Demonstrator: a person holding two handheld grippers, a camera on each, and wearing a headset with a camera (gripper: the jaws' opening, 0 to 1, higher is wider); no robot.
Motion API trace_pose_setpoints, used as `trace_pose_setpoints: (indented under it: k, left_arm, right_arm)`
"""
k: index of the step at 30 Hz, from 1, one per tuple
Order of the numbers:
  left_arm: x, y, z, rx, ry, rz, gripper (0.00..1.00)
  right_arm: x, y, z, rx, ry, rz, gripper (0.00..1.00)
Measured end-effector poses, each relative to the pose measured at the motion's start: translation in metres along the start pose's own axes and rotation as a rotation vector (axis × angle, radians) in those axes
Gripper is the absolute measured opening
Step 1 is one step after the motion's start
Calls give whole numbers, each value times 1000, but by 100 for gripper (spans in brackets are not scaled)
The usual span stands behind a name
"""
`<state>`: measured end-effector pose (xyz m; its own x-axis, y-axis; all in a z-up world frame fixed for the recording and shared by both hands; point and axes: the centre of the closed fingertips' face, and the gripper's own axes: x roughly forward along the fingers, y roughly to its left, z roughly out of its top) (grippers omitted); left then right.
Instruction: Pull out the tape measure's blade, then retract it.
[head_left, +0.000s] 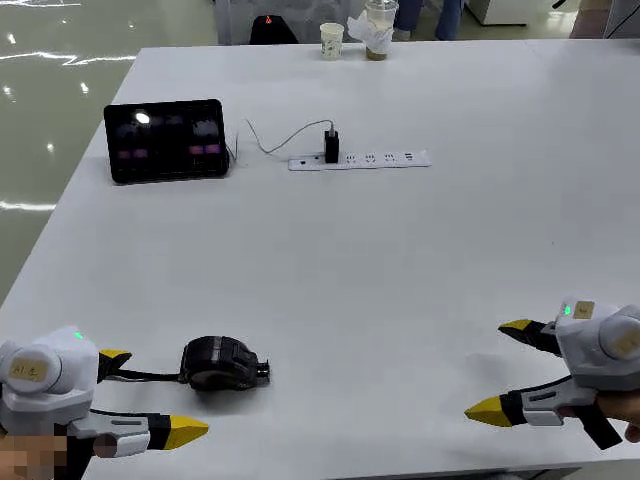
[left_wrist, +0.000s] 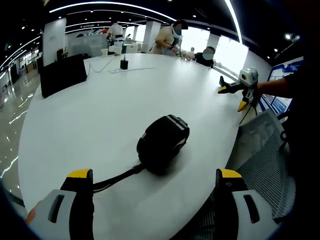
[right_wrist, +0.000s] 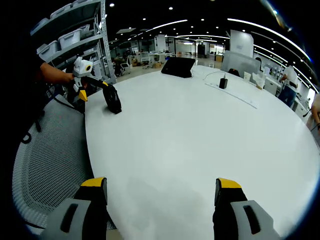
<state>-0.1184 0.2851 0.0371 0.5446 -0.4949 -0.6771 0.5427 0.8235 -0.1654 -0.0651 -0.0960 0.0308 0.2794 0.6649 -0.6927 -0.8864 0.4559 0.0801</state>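
A black tape measure (head_left: 222, 363) lies on the white table (head_left: 400, 260) near the front left edge, its blade tip at the case mouth and a black strap trailing left. My left gripper (head_left: 155, 393) stands open just left of it, with the strap passing by the upper finger and the case just past the tips, touching neither. In the left gripper view the tape measure (left_wrist: 164, 141) sits just beyond the open left gripper (left_wrist: 154, 176). My right gripper (head_left: 498, 368) stands open over bare table at the front right, far from the tape measure (right_wrist: 112, 100).
A dark tablet (head_left: 166, 139) stands at the back left. A white power strip (head_left: 360, 160) with a black charger and cable lies mid-table. Two cups (head_left: 332, 40) stand at the far edge. A grey mesh chair (right_wrist: 45, 165) is close by the table's near edge.
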Motion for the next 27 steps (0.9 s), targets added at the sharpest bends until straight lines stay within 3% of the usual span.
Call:
trace_pose_setpoints:
  k: [6, 12, 20, 27]
  left_arm:
    - [-5, 4, 2, 16, 7, 8, 99]
    - [-9, 6, 1, 17, 14, 9, 99]
    - [-9, 1, -4, 12, 36, -21, 99]
    - [-11, 7, -4, 20, 32, 1, 99]
  right_arm:
    - [-11, -7, -4, 21, -9, -7, 99]
    - [-19, -3, -2, 18, -22, -1, 99]
    - [-21, -1, -12, 26, -10, 1, 99]
    - [-20, 1, -16, 22, -2, 11, 99]
